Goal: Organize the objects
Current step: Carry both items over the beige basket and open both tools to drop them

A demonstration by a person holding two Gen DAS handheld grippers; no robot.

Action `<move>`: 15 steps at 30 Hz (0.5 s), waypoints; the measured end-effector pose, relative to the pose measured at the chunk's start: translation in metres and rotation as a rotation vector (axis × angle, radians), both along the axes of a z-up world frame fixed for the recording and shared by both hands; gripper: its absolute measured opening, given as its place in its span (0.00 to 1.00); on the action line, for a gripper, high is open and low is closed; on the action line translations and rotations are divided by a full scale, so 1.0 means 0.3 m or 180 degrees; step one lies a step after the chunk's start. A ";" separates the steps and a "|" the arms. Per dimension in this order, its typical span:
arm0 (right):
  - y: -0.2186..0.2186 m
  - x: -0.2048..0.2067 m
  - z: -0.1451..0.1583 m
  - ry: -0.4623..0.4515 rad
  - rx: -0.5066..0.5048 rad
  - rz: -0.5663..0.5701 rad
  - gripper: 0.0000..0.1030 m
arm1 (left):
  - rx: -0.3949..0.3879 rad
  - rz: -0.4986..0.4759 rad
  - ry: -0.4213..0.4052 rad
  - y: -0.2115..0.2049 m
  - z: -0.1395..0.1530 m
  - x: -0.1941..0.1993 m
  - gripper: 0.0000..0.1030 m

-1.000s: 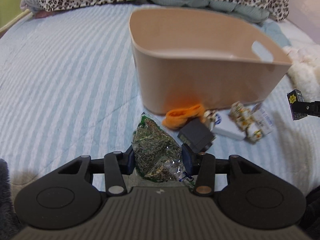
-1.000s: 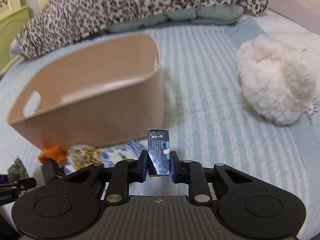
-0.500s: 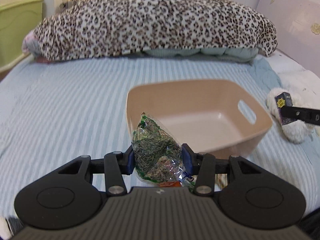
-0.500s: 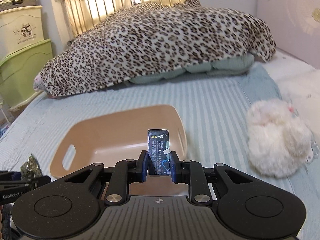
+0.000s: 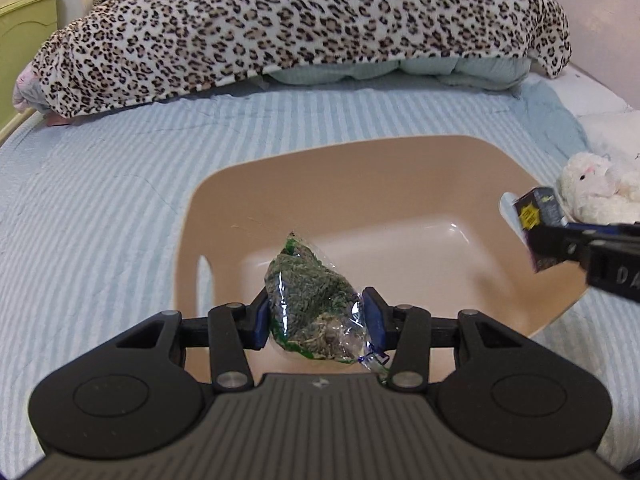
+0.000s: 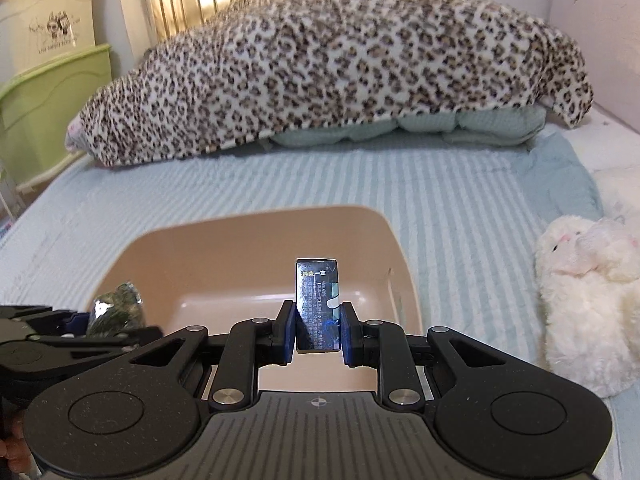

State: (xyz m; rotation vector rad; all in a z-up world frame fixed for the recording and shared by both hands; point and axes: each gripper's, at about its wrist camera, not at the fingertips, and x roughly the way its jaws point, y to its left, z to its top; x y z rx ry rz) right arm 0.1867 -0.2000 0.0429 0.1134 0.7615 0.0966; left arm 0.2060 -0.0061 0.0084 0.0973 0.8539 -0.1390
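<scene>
A tan plastic bin (image 5: 400, 168) with handle cut-outs stands on the striped bed; its inside looks empty. It also shows in the right wrist view (image 6: 256, 240). My left gripper (image 5: 316, 316) is shut on a clear bag of green dried herbs (image 5: 312, 300) and holds it above the bin's near side. My right gripper (image 6: 318, 330) is shut on a small dark box with printed text (image 6: 317, 304), upright above the bin's near rim. The box (image 5: 538, 220) and the bag (image 6: 116, 308) each show in the other view.
A white plush toy (image 6: 588, 288) lies on the bed right of the bin. A leopard-print blanket (image 5: 280, 20) over pillows lies along the far side. Green and cream storage boxes (image 6: 48, 80) stand at the far left, off the bed.
Both grippers have risen from bed level with their objects and moved forward over the bin. The loose items by the bin's front wall have dropped out of view.
</scene>
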 end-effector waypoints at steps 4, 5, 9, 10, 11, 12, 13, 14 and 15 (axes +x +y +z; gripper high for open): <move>0.010 0.042 -0.062 0.0161 -0.0055 0.0039 0.20 | 0.0054 -0.0019 0.0086 -0.026 -0.045 0.031 0.47; 0.013 0.045 -0.077 0.0182 -0.0082 0.0053 0.20 | 0.0066 -0.0015 0.0107 -0.029 -0.056 0.036 0.47; 0.016 0.046 -0.106 0.0264 -0.0096 0.0078 0.20 | 0.0030 -0.0028 0.0124 -0.030 -0.067 0.028 0.48; 0.013 0.040 -0.107 0.0269 -0.0091 0.0077 0.26 | 0.0019 -0.0008 0.0093 -0.026 -0.058 0.020 0.50; 0.011 0.035 -0.104 0.0267 -0.0093 0.0071 0.34 | 0.0017 0.0004 0.0056 -0.023 -0.046 0.010 0.53; 0.009 0.028 -0.097 0.0254 -0.0091 0.0066 0.35 | 0.0025 -0.0002 0.0022 -0.022 -0.030 0.000 0.55; 0.005 0.020 -0.087 0.0229 -0.0079 0.0062 0.37 | 0.0039 -0.0011 -0.0009 -0.022 -0.013 -0.011 0.62; 0.002 0.011 -0.074 0.0198 -0.0072 0.0060 0.42 | 0.0056 -0.0021 -0.0050 -0.022 0.006 -0.025 0.71; -0.001 0.001 -0.060 0.0172 -0.0070 0.0058 0.45 | 0.0069 -0.0027 -0.0102 -0.020 0.025 -0.040 0.73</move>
